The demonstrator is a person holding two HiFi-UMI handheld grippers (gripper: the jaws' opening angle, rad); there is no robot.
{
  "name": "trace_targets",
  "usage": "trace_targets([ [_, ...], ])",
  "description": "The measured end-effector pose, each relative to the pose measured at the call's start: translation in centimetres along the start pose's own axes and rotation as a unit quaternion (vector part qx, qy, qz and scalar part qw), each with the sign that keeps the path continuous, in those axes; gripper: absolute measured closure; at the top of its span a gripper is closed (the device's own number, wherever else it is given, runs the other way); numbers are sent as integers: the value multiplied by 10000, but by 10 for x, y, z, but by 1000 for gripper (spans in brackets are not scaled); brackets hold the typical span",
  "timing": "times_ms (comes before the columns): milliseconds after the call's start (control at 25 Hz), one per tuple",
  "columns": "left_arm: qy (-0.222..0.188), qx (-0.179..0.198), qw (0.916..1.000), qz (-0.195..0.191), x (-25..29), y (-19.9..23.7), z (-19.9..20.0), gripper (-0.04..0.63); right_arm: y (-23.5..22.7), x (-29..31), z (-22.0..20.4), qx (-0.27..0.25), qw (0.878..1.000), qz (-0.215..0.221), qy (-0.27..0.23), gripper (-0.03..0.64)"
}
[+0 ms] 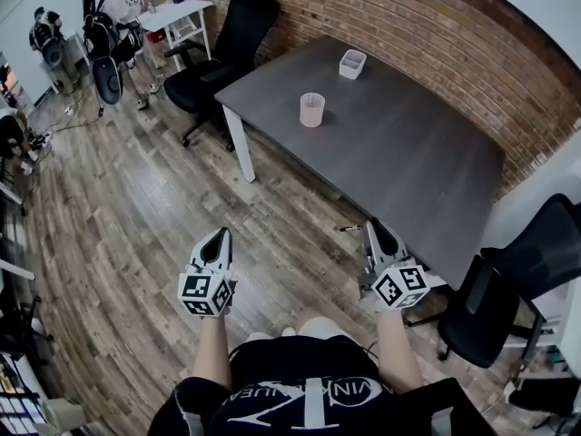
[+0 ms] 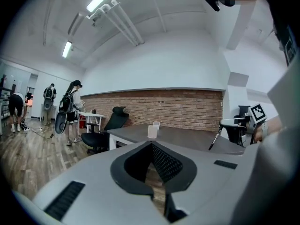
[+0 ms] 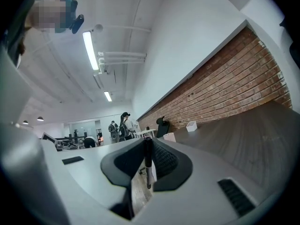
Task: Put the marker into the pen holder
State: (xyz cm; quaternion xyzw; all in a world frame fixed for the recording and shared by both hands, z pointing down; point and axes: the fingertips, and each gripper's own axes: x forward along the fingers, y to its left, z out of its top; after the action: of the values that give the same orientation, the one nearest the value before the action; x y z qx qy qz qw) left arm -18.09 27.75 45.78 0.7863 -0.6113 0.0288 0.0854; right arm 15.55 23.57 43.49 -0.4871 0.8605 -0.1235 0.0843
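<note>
A pale pink pen holder (image 1: 311,109) stands upright on the grey table (image 1: 399,153), near its left end. My right gripper (image 1: 370,228) hovers over the wood floor just before the table's near edge and is shut on a dark marker (image 1: 349,229), which pokes out to the left. In the right gripper view the marker (image 3: 148,165) stands upright between the pads, with the pen holder (image 3: 168,137) far ahead. My left gripper (image 1: 218,236) is over the floor left of the table, jaws together and empty. Its own view shows the pen holder (image 2: 152,131) and the marker (image 2: 214,139).
A small white box (image 1: 352,63) sits at the table's far edge by the brick wall. Black office chairs stand at the table's far left (image 1: 227,44) and to my right (image 1: 508,289). People (image 1: 104,25) stand by a white desk (image 1: 177,12) at the back left.
</note>
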Motion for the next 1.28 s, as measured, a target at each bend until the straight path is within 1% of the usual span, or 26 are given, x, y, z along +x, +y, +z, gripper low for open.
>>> trace_targets([
  [240, 2, -35, 9999, 106, 30, 20, -1, 581, -16, 35, -2, 10, 10000, 28, 7, 559],
  [720, 24, -134, 9998, 122, 132, 47, 12, 581, -63, 140, 4, 107, 9998, 143, 89, 558],
  [1040, 130, -159, 9997, 117, 184, 57, 14, 581, -91, 183, 3, 181, 9995, 144, 200, 559],
  [1280, 155, -187, 9996, 112, 212, 63, 14, 581, -107, 208, 4, 201, 9994, 154, 217, 558],
])
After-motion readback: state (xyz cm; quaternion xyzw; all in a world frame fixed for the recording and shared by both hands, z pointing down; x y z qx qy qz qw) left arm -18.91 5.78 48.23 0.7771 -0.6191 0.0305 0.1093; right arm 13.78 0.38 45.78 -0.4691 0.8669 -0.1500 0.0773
